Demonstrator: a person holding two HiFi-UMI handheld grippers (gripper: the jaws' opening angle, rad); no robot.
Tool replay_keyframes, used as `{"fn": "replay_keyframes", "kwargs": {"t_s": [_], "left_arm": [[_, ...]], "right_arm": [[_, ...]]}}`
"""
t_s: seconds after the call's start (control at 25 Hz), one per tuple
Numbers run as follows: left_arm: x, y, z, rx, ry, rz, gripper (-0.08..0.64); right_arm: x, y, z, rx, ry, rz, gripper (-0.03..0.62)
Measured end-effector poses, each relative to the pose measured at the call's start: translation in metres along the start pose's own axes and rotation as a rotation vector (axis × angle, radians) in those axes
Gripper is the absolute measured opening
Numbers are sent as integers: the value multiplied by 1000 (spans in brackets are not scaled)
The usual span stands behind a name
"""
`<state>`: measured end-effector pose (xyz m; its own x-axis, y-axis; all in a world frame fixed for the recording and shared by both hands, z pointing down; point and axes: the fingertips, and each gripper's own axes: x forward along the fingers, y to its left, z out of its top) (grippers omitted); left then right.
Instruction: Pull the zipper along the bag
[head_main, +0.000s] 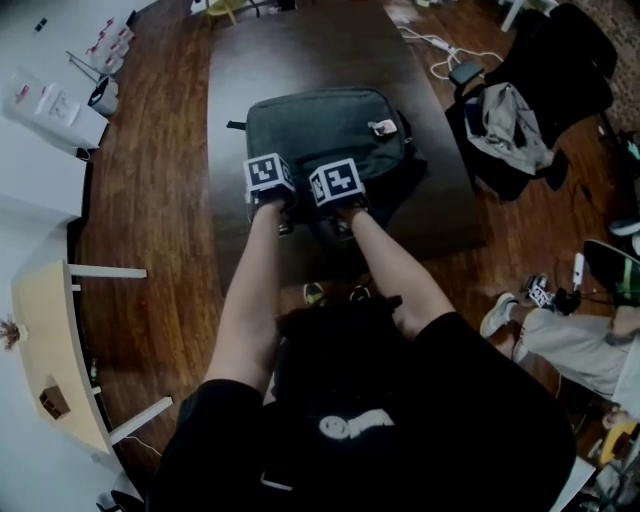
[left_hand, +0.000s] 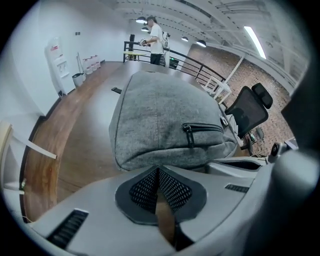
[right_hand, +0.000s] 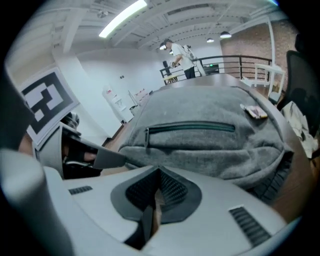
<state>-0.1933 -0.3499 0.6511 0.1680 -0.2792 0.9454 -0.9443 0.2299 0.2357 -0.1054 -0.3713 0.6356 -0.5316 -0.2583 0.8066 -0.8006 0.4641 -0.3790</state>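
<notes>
- The grey bag (head_main: 325, 130) lies on the dark table (head_main: 300, 50), and both my grippers sit at its near edge, side by side.
- My left gripper (left_hand: 159, 175) is closed: the meshed pads meet tip to tip, with nothing of the bag between them. It stands just short of the bag's near side, not touching it as far as I can see.
- My right gripper (right_hand: 159, 181) is closed as well, pads pressed together and holding nothing, also just short of the bag.
- The front-pocket zipper (right_hand: 192, 127) runs across the bag's face, above the right gripper's jaws.
- The zipper pull (right_hand: 147, 136) hangs at the end of that zipper on the left gripper's side, clear of both grippers.
- A small tag (right_hand: 254, 111) rests on top of the bag, towards its right end.
- An office chair (head_main: 545, 75) draped with clothes stands off the bag's right side, beyond the table edge.
</notes>
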Motion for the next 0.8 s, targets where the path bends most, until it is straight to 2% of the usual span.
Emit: {"fn": "replay_keyframes", "kwargs": {"t_s": [0.04, 0.08, 0.16, 0.24, 0.36, 0.56, 0.64, 0.8], "left_arm": [[1, -1, 3, 7, 6, -8, -2], [3, -1, 6, 15, 15, -15, -2], [5, -2, 9, 32, 39, -36, -2], [4, -4, 12, 53, 74, -63, -2], [1, -5, 14, 91, 119, -99, -2], [-2, -5, 19, 121, 152, -146, -2], [-2, -3, 22, 120, 157, -173, -2], [6, -10, 33, 118, 116, -249, -2]], "right_arm": [[-1, 1, 8, -12, -34, -9, 40], [-3, 2, 17, -28, -64, -17, 92], [-6, 5, 35, -82, -123, -38, 126], [-5, 7, 45, -139, -148, -73, 134], [6, 14, 43, -208, -119, -117, 135], [8, 25, 60, -393, -226, -231, 138], [11, 26, 60, -405, -262, -255, 138], [15, 28, 59, -430, -317, -274, 138]]}}
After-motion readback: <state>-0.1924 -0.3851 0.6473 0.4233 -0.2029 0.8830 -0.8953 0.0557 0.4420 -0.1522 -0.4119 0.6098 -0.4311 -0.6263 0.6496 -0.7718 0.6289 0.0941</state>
